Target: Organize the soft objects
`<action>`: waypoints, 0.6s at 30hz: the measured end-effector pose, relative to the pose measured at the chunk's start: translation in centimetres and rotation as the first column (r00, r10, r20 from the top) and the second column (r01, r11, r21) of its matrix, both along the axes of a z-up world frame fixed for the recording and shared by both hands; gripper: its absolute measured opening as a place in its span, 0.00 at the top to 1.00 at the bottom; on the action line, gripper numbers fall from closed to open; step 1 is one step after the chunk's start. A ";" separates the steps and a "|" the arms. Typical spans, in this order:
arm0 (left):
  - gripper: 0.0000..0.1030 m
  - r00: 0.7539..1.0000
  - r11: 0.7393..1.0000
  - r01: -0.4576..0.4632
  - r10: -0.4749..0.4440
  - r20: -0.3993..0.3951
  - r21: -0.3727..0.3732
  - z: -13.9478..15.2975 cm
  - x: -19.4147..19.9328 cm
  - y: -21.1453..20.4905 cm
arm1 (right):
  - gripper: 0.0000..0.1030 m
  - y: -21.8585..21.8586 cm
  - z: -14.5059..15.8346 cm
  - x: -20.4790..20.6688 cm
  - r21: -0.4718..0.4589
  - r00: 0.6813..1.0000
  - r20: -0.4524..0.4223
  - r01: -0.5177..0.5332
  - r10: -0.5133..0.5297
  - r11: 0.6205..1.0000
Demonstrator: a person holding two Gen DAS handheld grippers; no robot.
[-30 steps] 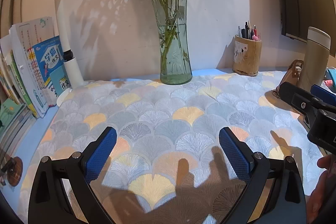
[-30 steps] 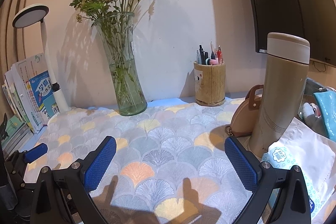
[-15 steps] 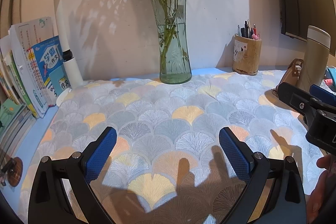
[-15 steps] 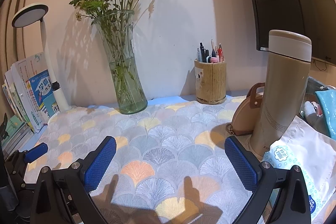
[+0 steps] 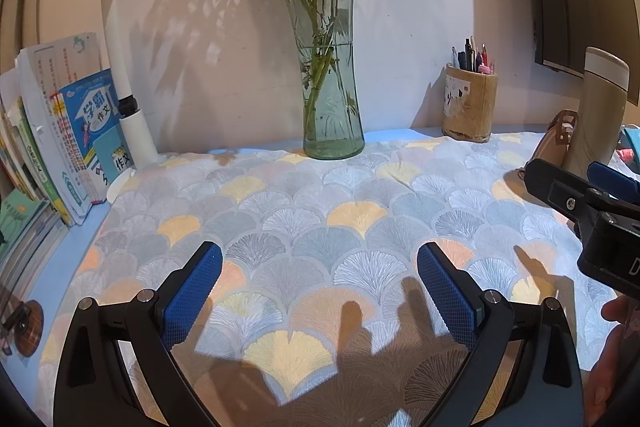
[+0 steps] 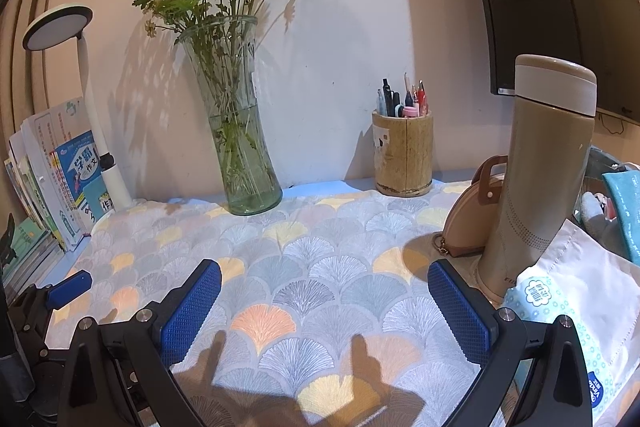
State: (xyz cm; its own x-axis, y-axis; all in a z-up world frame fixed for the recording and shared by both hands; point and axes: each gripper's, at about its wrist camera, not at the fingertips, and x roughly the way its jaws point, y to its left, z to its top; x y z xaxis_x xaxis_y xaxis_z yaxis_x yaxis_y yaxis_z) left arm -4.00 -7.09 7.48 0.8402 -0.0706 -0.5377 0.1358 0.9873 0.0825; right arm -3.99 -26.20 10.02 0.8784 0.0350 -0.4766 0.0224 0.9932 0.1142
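- Your left gripper (image 5: 318, 275) and right gripper (image 6: 324, 293) both hover spread wide and empty over the fan-patterned fabric cloth (image 6: 304, 259)
- You're at the approach step: the soft white tissue pack (image 6: 576, 291) lies just right of your right gripper, beside the tan flask (image 6: 536, 167); swing there without tipping it

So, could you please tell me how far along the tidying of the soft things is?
Nothing looks done yet. The patterned cloth lies spread flat on the desk. Nothing is in hand: the left claw and right claw are both open and empty above it. The cloth and the tissue pack beside the flask are left.
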 end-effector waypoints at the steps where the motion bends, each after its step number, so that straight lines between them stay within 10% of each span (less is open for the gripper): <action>1: 0.05 1.000 1.000 0.001 -0.001 0.000 0.001 0.0 0.0 0.0 | 0.00 0.0 0.0 0.0 0.000 1.000 -0.001 0.000 0.000 1.000; 18: 0.05 1.000 1.000 0.014 -0.014 0.000 0.013 -0.1 0.2 0.1 | 0.00 0.0 -0.1 0.1 -0.001 1.000 -0.013 -0.005 0.005 1.000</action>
State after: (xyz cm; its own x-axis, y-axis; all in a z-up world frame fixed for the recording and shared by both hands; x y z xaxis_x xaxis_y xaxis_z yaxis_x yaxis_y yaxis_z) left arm -3.83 -7.04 7.39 0.8393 -0.0751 -0.5385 0.1493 0.9842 0.0954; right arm -3.84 -26.21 9.89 0.8721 0.0391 -0.4877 0.0186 0.9935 0.1127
